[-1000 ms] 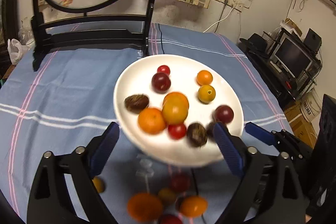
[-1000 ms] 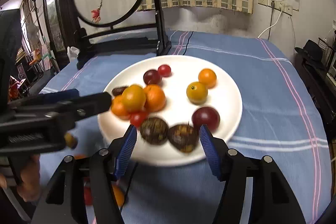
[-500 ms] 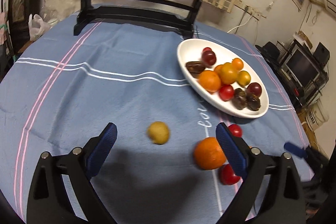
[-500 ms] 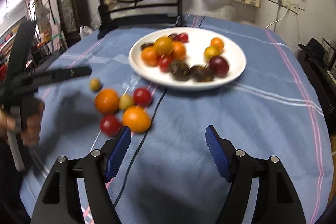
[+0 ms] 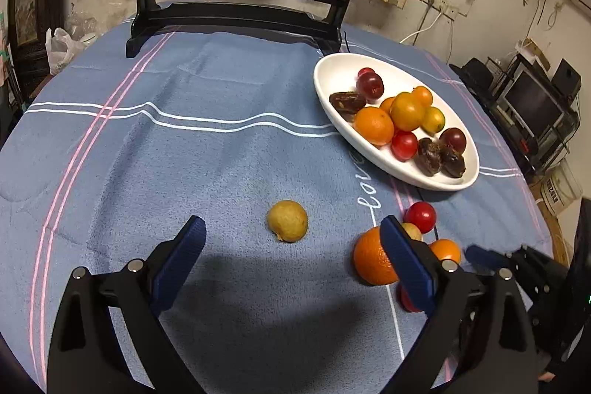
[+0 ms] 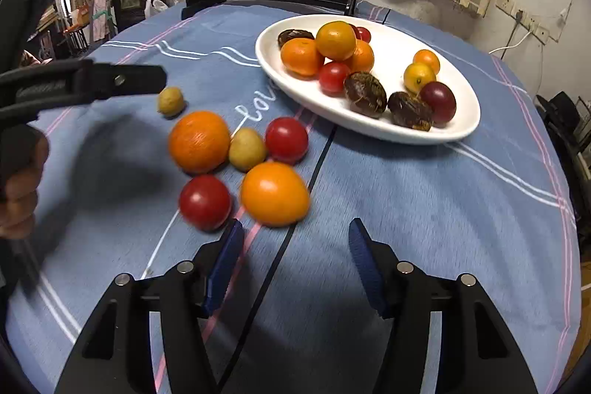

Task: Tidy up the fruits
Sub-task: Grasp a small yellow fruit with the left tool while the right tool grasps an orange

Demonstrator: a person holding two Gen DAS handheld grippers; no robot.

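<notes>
The left hand-held gripper (image 5: 291,242) is spread wide and holds nothing; the yellow fruit (image 5: 287,220) lies just ahead on the surface (image 5: 184,154). It should be centred before closing. The right hand-held gripper (image 6: 295,257) is also spread, near the loose fruits (image 6: 236,157). The plate (image 6: 461,132) is already crowded.

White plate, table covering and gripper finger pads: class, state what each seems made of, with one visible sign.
White plate: probably glazed ceramic; smooth and glossy.
Table covering: woven blue cloth; soft wrinkles, matte, striped.
Finger pads: blue, matte, likely rubber or soft plastic, on black hard-plastic arms.
</notes>
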